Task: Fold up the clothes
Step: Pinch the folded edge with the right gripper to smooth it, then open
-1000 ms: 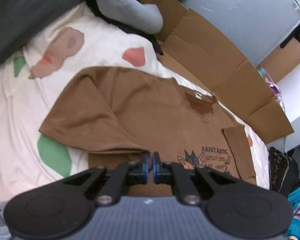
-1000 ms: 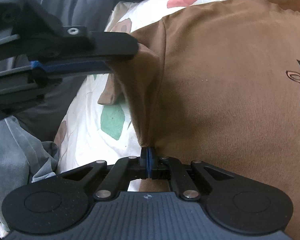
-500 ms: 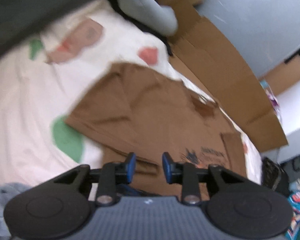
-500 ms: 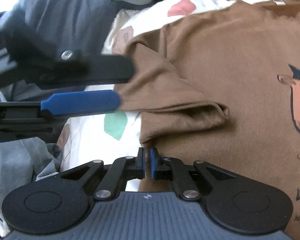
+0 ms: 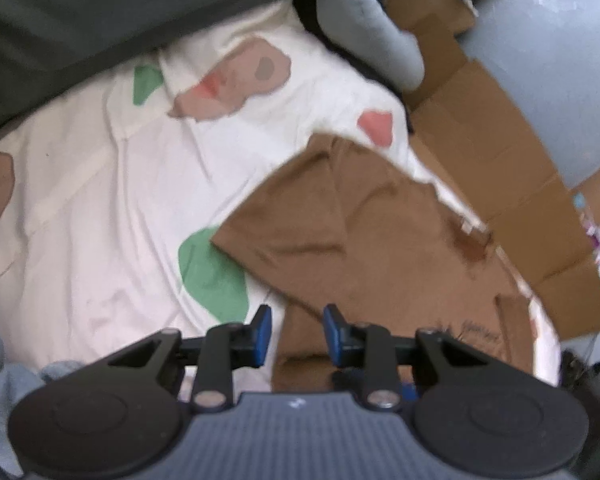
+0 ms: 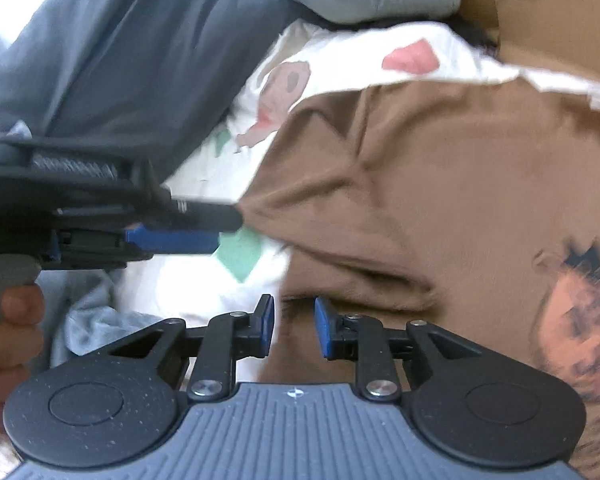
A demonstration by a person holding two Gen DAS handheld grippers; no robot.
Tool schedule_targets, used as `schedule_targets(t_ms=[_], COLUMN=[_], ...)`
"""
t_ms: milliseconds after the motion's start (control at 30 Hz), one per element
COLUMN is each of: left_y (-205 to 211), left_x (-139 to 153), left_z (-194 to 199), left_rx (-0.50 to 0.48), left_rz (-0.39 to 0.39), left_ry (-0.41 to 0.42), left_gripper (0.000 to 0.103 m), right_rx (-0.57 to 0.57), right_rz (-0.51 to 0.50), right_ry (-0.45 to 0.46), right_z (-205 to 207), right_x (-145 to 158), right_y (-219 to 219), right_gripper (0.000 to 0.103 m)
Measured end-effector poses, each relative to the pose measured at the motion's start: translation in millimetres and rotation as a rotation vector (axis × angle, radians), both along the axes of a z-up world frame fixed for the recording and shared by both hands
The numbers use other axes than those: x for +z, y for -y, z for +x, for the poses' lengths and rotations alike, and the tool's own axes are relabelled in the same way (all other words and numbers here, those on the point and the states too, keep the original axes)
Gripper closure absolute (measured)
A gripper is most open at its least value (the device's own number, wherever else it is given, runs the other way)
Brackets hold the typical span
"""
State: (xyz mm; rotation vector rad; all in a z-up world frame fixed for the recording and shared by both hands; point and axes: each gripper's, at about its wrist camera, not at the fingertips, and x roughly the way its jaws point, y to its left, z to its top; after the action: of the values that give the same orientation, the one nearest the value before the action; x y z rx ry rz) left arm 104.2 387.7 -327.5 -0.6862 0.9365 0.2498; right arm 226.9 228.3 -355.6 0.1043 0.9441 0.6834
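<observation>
both tongs (image 5: 296, 330) (image 6: 294, 326) parting, empty; brown t-shirt (image 5: 380, 240) sleeve folded in.

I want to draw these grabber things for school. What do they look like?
Each is mostly black. The right gripper has two round black discs on a ribbed grey body, thin black link arms with silver screws, and two short fingers with bright blue pads. The left gripper looks the same. From the side it has a grey handle.

Both wrist views: close, downward, shirt (image 5: 380, 240) shared
</observation>
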Motion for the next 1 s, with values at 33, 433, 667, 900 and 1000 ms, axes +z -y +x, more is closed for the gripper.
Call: schedule_targets(t_ms=[33, 433, 667, 900, 1000], left_y=[3, 33, 42, 39, 34], left_x=[-4, -32, -40, -42, -43], left_z=[1, 6, 8, 2, -2], left_rx=[-0.014, -0.141, -0.161, -0.141, -0.129], left_rz=[0.011, 0.122, 0.181, 0.174, 0.158], left_ry=[-0.012, -0.094, -0.095, -0.072, -0.063], left_gripper=[0.080, 0.084, 0.089, 0.097, 0.097], right_rx=[0.011, 0.098, 0.104, 0.087, 0.085], right_rz=[-0.019, -0.259, -0.283, -0.291, -0.287], right_ry=[0.017, 0.094, 0.031, -0.003, -0.007], right_z=[2, 34, 39, 36, 33], right_x=[3, 3, -4, 12, 20], right_y=[3, 15, 16, 21, 22], right_gripper=[0.079, 0.063, 0.089, 0.101, 0.102])
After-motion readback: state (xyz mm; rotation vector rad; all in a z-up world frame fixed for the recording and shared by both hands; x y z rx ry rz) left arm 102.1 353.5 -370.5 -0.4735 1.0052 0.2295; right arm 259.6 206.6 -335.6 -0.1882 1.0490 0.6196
